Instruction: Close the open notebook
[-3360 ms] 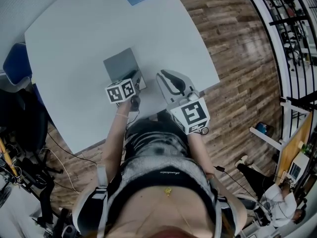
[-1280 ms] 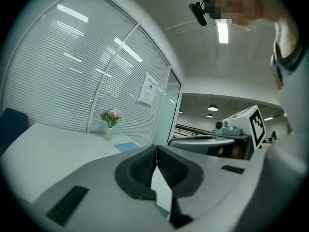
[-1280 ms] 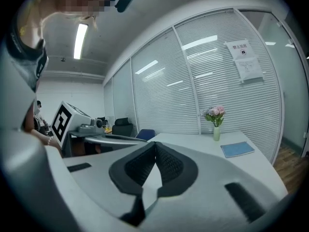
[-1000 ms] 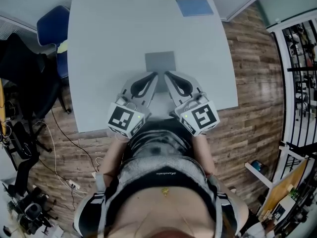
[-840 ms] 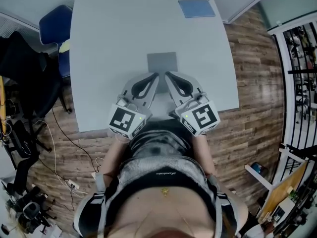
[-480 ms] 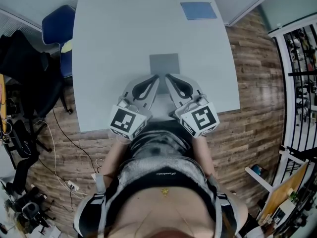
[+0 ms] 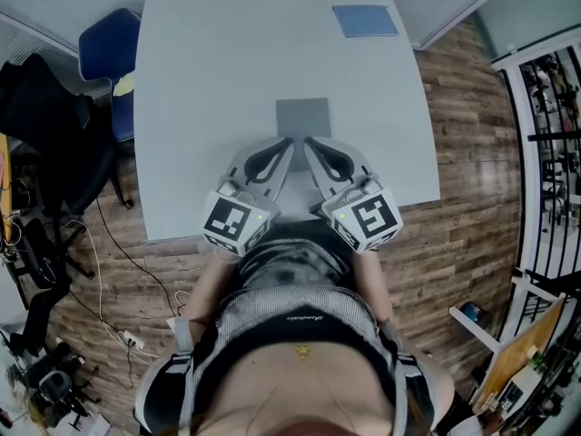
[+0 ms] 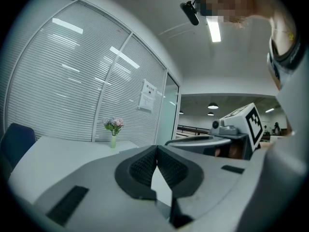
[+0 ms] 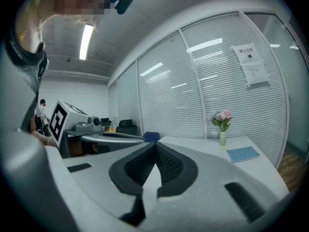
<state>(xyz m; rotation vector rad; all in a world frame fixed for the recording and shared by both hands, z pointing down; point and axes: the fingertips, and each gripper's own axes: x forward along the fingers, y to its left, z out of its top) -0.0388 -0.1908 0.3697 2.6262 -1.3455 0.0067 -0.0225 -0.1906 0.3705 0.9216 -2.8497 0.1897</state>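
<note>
Wood-plank flooring (image 7: pixel 463 198) surrounds a pale bench (image 7: pixel 209 89) that fills the upper middle of the head view, with a blue chair (image 7: pixel 104 51) at its upper left edge. At the centre of the bench the grey notebook (image 7: pixel 303 116) lies flat and closed, cover up. A thin blue booklet (image 7: pixel 365 20) lies well apart from it, toward the upper right. At the top edge stands a small vase (image 9: pixel 222 138) holding pink flowers (image 9: pixel 221 117). Just below the notebook's lower edge, the left tool (image 7: pixel 289 141) and the right tool (image 7: pixel 306 142) lie side by side, tips converging. Each tool's jaws are pressed together with nothing between them.
</note>
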